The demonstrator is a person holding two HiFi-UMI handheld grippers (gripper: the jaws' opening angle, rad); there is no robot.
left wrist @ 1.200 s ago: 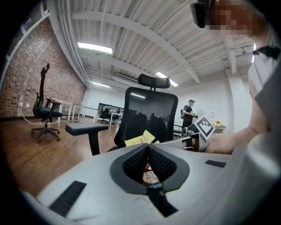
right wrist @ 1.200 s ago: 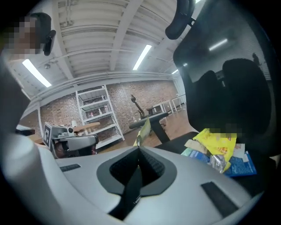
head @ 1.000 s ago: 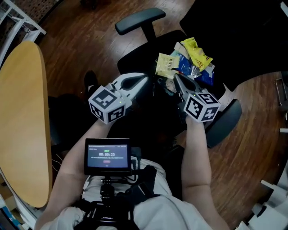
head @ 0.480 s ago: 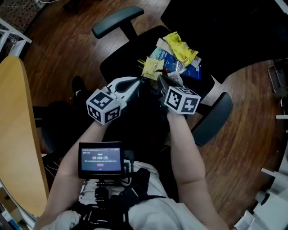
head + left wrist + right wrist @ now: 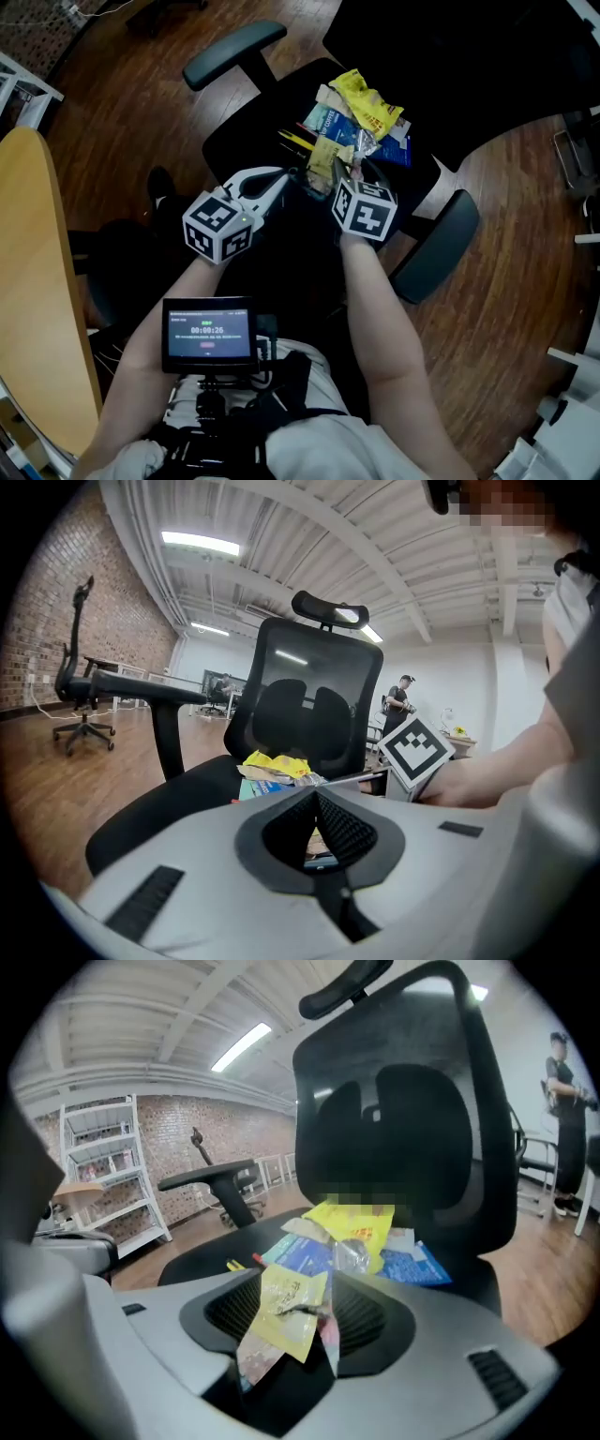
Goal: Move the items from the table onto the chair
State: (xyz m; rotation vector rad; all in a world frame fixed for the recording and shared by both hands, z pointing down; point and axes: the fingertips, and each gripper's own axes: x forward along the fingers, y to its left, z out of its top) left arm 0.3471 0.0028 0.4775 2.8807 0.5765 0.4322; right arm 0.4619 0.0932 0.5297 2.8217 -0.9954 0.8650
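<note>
Over the black office chair (image 5: 262, 127), a person holds two grippers low above the seat. R gripper (image 5: 309, 1283): jaws opening, wide apart, w/ a pale-yellow packet (image 5: 281, 1321) standing loose between them and a pinkish wrapper (image 5: 251, 1365) just under it; the pads do not press on either. Just beyond, at the back of the seat, lies the pile of snack packets: a bright yellow one (image 5: 354, 1227) on top, a blue one (image 5: 305, 1258) beside it, a darker blue one (image 5: 412, 1267) to the right. L gripper (image 5: 316, 797): jaws closed tip to tip, nothing between them, hovering near the seat's front-left, beside the R gripper's marker cube (image 5: 415, 752). The wooden worktop (image 5: 37, 309) sits well apart at the person's left. A small screen (image 5: 208, 330) is mounted at the person's chest.
</note>
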